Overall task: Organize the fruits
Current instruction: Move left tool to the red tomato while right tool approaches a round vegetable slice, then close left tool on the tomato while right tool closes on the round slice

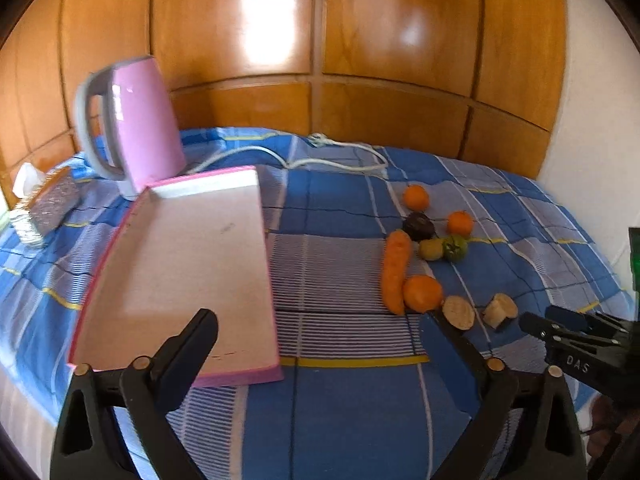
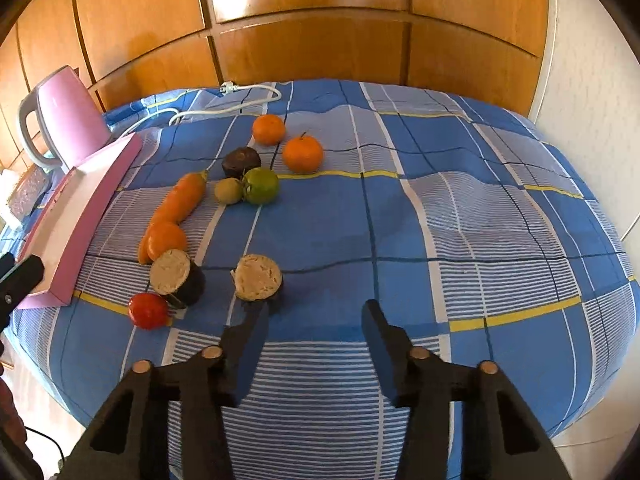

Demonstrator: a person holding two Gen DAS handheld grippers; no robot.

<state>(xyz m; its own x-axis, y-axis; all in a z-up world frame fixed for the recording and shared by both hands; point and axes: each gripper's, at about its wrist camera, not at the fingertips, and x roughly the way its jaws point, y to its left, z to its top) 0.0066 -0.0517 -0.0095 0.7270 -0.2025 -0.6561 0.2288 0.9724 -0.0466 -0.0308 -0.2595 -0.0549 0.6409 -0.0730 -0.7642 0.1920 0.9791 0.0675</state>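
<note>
Fruits and vegetables lie on the blue checked cloth: a carrot, three oranges, a green tomato, a small yellow-green fruit, a dark round fruit, two cut pieces with pale faces and a red tomato. A pink-edged tray lies empty to their left. My left gripper is open above the cloth between tray and carrot. My right gripper is open, just short of the right cut piece; it also shows in the left wrist view.
A pink kettle stands behind the tray, its white cord trailing along the back. A glittery box and tissues sit at the far left. Wooden panels rise behind; the cloth edge drops off in front.
</note>
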